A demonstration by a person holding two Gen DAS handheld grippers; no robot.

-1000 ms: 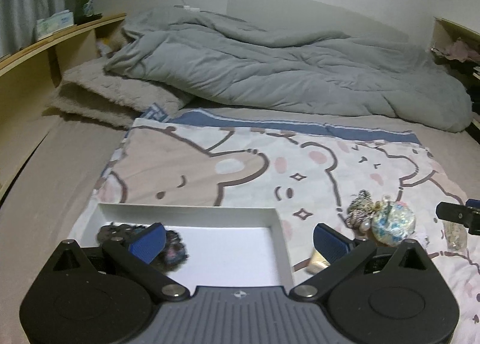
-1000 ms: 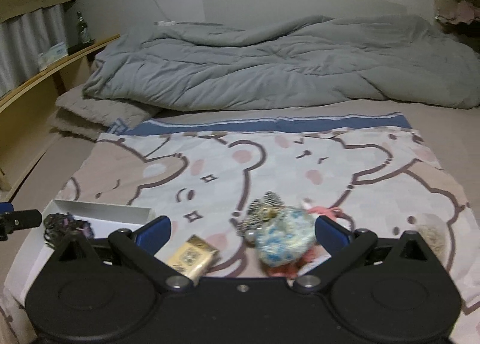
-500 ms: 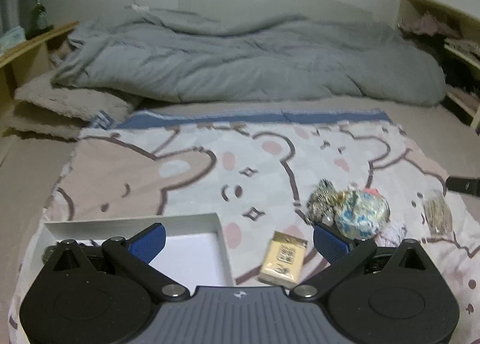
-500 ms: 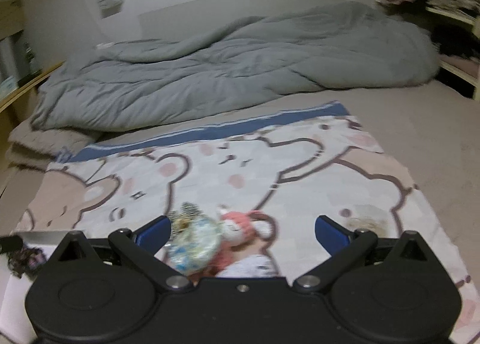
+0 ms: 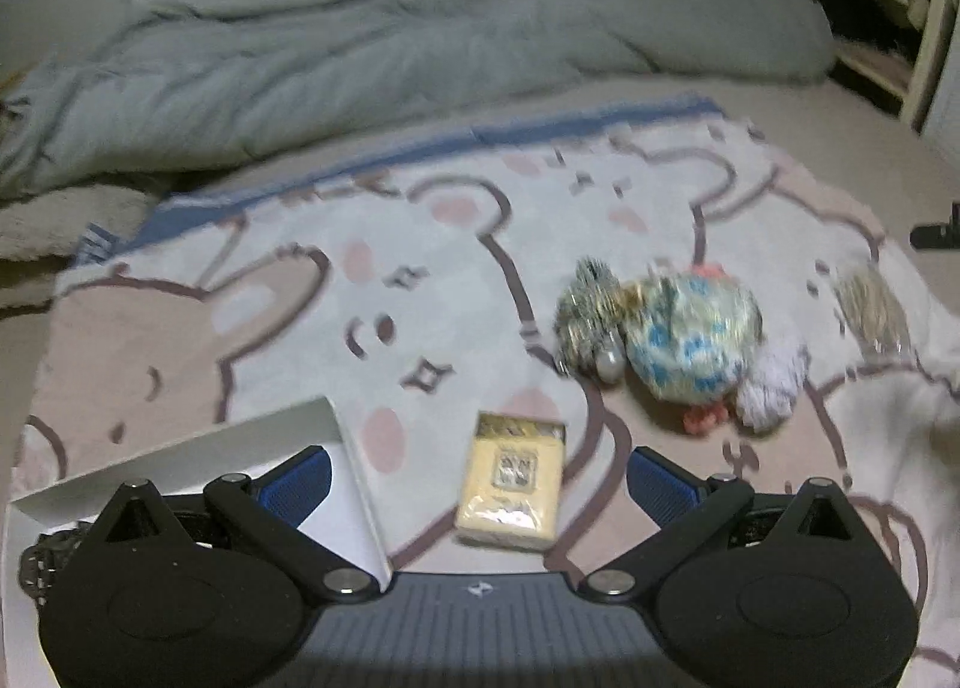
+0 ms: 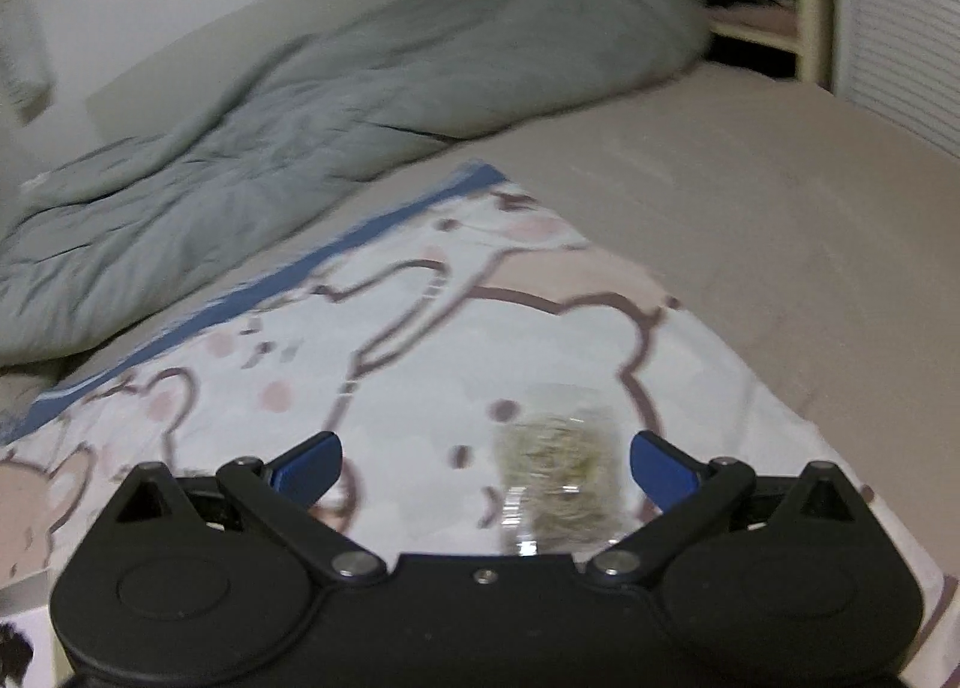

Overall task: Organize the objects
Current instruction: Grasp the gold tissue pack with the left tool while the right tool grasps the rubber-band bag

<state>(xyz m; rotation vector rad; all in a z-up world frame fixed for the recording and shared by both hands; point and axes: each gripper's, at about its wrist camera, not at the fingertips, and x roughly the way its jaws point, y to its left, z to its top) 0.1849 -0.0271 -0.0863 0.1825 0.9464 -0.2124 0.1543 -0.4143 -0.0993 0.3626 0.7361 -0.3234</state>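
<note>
My left gripper (image 5: 477, 481) is open above a small yellow packet (image 5: 513, 487) that lies on the bear-print blanket (image 5: 420, 280) between its fingers. A white shallow box (image 5: 336, 472) sits under the left finger, with a dark beaded item (image 5: 36, 562) at its far left. A blue-patterned round pouch (image 5: 690, 343) lies in a pile with a striped fuzzy item (image 5: 585, 310) and a white fluffy piece (image 5: 774, 385). My right gripper (image 6: 483, 466) is open over a clear bag of gold bits (image 6: 558, 472), also seen as the clear bag (image 5: 870, 310) in the left wrist view.
A grey duvet (image 5: 390, 45) is heaped across the back of the bed. Beige sheet (image 6: 780, 196) lies bare to the right of the blanket. Shelves (image 5: 888, 27) stand at the far right, past the bed's edge.
Both grippers have swung to the right. The yellow packet now lies between my left fingers, and the clear bag has come between my right fingers. The pouch pile left the right wrist view.
</note>
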